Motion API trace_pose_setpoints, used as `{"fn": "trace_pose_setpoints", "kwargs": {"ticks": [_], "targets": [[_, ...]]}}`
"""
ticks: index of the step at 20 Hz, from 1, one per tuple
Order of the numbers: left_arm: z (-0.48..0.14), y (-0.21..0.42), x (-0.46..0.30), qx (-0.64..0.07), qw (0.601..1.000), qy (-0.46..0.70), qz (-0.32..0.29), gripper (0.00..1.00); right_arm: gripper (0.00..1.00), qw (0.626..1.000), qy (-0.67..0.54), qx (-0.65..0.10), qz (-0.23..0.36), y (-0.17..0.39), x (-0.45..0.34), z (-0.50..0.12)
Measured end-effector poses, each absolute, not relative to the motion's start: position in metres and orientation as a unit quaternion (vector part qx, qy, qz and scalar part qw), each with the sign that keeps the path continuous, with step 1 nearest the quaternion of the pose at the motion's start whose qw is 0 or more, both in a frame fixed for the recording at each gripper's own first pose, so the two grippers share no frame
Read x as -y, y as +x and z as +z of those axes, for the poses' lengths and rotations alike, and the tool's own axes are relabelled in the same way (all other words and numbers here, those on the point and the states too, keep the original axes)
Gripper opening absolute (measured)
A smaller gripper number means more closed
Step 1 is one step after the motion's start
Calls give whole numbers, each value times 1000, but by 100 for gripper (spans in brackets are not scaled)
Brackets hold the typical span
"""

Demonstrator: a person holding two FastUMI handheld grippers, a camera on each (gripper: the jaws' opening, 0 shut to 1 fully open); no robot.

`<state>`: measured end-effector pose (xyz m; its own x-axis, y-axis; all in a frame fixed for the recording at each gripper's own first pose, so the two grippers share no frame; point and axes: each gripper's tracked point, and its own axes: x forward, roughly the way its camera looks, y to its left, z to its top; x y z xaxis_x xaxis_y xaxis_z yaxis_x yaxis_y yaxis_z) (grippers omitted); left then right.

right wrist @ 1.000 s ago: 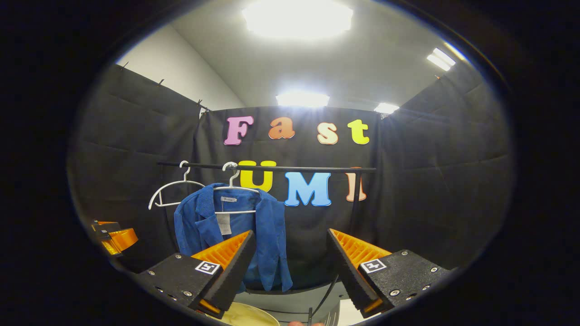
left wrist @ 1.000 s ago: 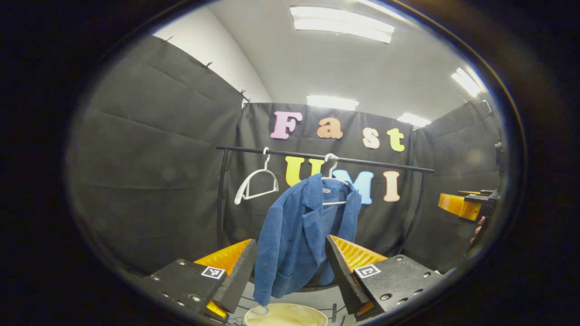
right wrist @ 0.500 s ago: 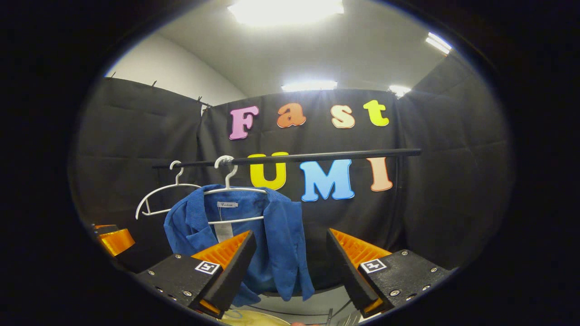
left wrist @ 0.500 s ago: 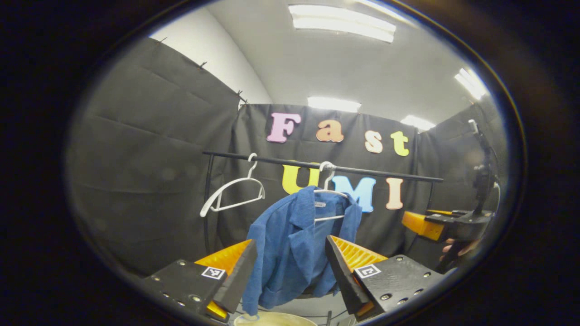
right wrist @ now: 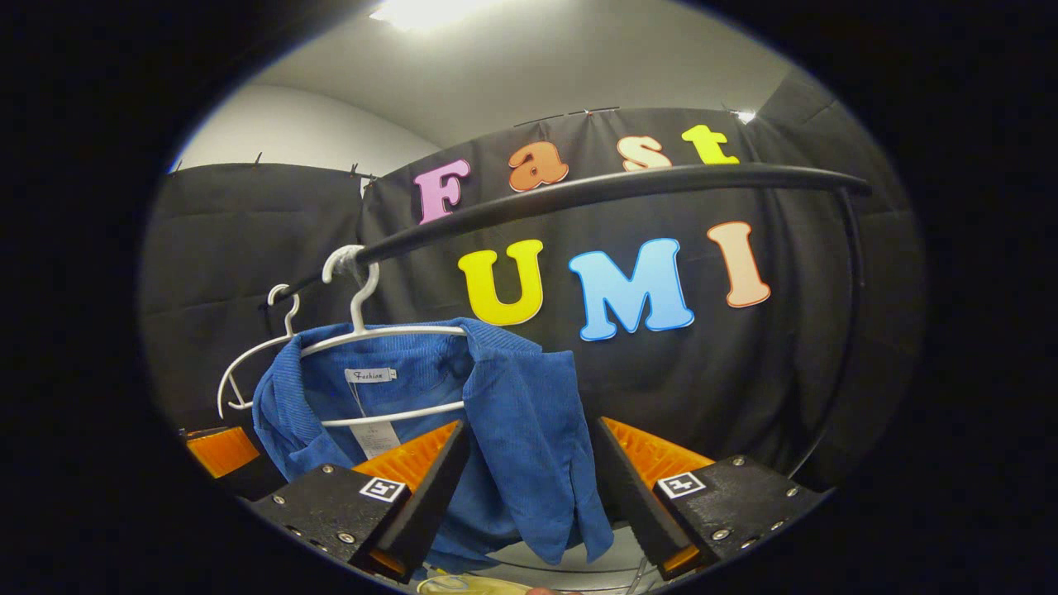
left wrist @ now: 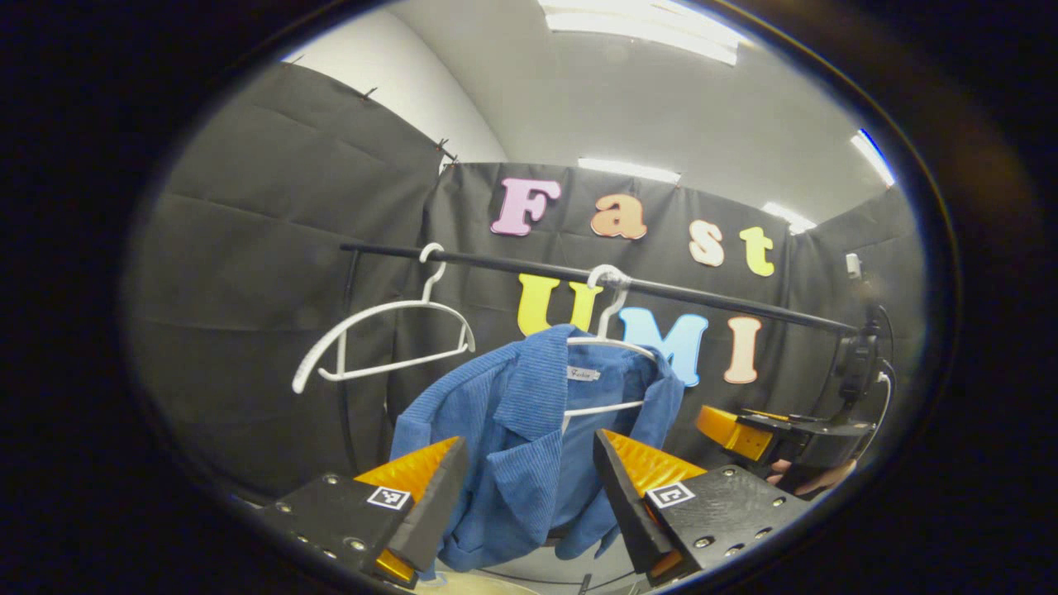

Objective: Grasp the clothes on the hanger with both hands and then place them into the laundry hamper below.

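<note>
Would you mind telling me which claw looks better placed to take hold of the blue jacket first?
Probably the right claw: it is open, with the blue jacket hanging large between its fingers. The left claw, also open, looks farther off.

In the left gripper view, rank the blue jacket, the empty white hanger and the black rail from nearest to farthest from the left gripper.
1. Blue jacket: straight ahead, framed between the open fingers of the left gripper.
2. Empty white hanger: up and to the left, behind the jacket's front.
3. Black rail: topmost, running across above both hangers.
</note>
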<state>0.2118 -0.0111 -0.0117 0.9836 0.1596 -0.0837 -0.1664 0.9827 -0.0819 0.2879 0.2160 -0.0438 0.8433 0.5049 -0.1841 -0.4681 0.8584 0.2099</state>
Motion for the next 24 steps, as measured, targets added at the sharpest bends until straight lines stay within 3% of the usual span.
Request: {"fn": "trace_pose_setpoints", "kwargs": {"ticks": [9, 24], "targets": [[-47, 271, 11, -66, 987, -42, 143, 87, 95, 936, 39, -141, 321, 321, -268, -85], [-71, 297, -9, -76, 964, 10, 256, 87, 93, 930, 13, -143, 338, 353, -279, -118]]}}
